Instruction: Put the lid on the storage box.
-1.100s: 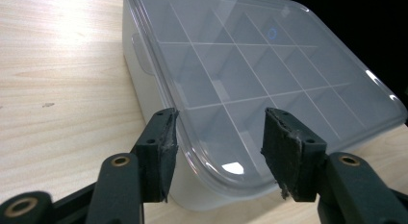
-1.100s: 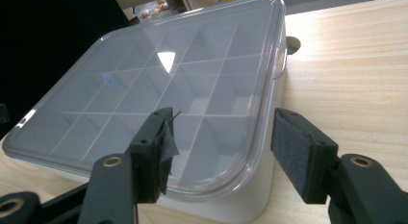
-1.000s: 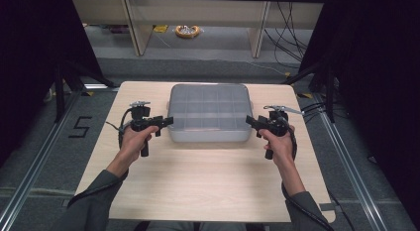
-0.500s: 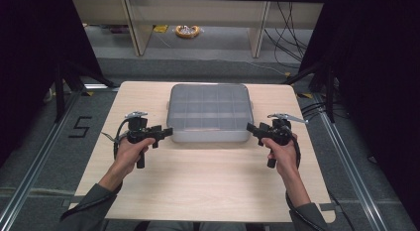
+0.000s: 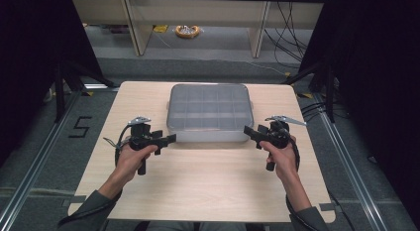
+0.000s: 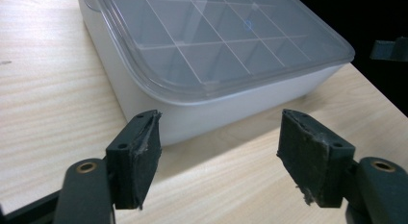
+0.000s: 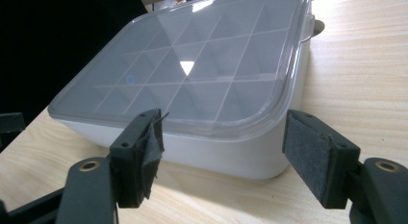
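A pale wooden table (image 5: 198, 186) carried a lidded, compartmented box (image 5: 209, 112) at its far middle. The left gripper (image 5: 166, 139) and right gripper (image 5: 249, 132) flanked its near corners, jaws wide, empty. Lifting the lid would likely need level, matched grips.

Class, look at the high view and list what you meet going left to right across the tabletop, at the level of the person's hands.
left gripper → lidded white box with compartments → right gripper
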Motion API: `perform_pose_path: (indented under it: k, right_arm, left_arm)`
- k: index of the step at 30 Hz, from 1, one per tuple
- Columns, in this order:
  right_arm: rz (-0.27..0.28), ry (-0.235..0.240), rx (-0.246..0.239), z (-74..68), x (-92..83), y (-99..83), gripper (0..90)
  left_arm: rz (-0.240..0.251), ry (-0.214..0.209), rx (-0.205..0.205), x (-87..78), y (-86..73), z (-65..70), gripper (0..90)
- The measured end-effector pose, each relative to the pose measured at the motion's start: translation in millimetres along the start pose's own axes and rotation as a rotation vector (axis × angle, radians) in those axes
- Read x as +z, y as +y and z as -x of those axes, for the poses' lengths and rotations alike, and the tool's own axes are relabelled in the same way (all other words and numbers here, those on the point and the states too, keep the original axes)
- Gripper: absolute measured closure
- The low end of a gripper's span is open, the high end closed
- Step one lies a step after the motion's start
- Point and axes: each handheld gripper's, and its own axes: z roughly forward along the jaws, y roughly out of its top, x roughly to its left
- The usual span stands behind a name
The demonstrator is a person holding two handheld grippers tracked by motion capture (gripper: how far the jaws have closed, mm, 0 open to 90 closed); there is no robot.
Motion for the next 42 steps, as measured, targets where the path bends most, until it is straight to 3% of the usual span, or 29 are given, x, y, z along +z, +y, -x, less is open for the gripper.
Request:
perform_pose_path:
  k: [4,5,6,7,8,12,17,19,21,22,23,24,25,27,28,29,35,42]
  right_arm:
    - [-0.002,-0.003,-0.011,-2.4,-1.4,-3.6,30.8]
    - [-0.018,-0.001,0.006,-4.7,-3.7,-3.9,30.8]
    - [-0.008,0.000,-0.016,-3.9,-3.3,-5.1,30.7]
    - [-0.024,0.008,0.036,-9.0,-5.6,-6.0,30.6]
    - [-0.013,0.000,-0.013,-5.6,-5.0,-6.6,30.6]
    - [-0.022,0.009,-0.030,-8.5,-7.4,-12.0,30.4]
    - [-0.053,0.028,0.011,-17.9,-10.9,-20.3,30.4]
    - [-0.048,0.028,-0.038,-16.1,-10.8,-22.5,30.3]
    - [-0.067,0.028,-0.021,-20.2,-12.6,-24.7,30.2]
    - [-0.056,0.040,-0.042,-19.1,-11.6,-26.3,30.1]
    - [-0.065,0.038,-0.031,-20.8,-12.3,-27.5,30.1]
    - [-0.061,0.034,-0.062,-19.7,-11.3,-29.3,30.1]
    - [-0.081,0.042,-0.038,-23.5,-13.2,-31.7,29.9]
    - [-0.084,0.042,-0.044,-23.6,-13.4,-32.8,29.9]
    - [-0.100,0.044,-0.015,-27.4,-15.3,-36.9,29.9]
    - [-0.078,0.042,-0.064,-24.1,-13.2,-38.4,29.9]
    - [-0.119,0.039,-0.074,-26.1,-14.9,-50.7,26.8]
    - [-0.126,0.028,-0.093,-27.4,-17.9,-58.4,22.3]
  left_arm:
    - [-0.004,-0.014,0.014,-3.1,-7.2,6.0,29.0]
    - [-0.007,-0.016,0.017,-4.1,-9.3,8.2,28.9]
    - [-0.010,-0.020,0.016,-5.1,-10.8,10.0,28.5]
    - [-0.011,-0.021,0.023,-5.7,-11.9,11.1,28.4]
    - [-0.011,-0.027,0.023,-6.2,-13.5,13.1,28.3]
    - [-0.020,-0.042,0.034,-7.9,-21.7,19.0,27.9]
    - [-0.029,-0.049,0.043,-10.9,-34.0,21.2,26.9]
    - [-0.035,-0.053,0.046,-13.2,-38.6,19.4,26.8]
    - [-0.038,-0.059,0.045,-15.4,-42.7,17.9,26.5]
    - [-0.034,-0.061,0.045,-15.7,-43.8,17.4,26.2]
    - [-0.035,-0.063,0.045,-16.7,-45.4,15.7,26.0]
    - [-0.038,-0.065,0.049,-17.4,-46.8,14.3,25.9]
    - [-0.040,-0.067,0.049,-17.7,-48.5,13.6,25.5]
    - [-0.044,-0.060,0.053,-18.8,-52.5,13.0,25.5]
    - [-0.052,-0.062,0.057,-19.6,-54.4,12.5,25.0]
    - [-0.053,-0.065,0.053,-19.8,-55.9,12.8,24.8]
    - [-0.060,-0.070,0.075,-21.7,-65.3,16.4,24.1]
    - [-0.079,-0.070,0.112,-22.5,-73.7,20.3,23.5]
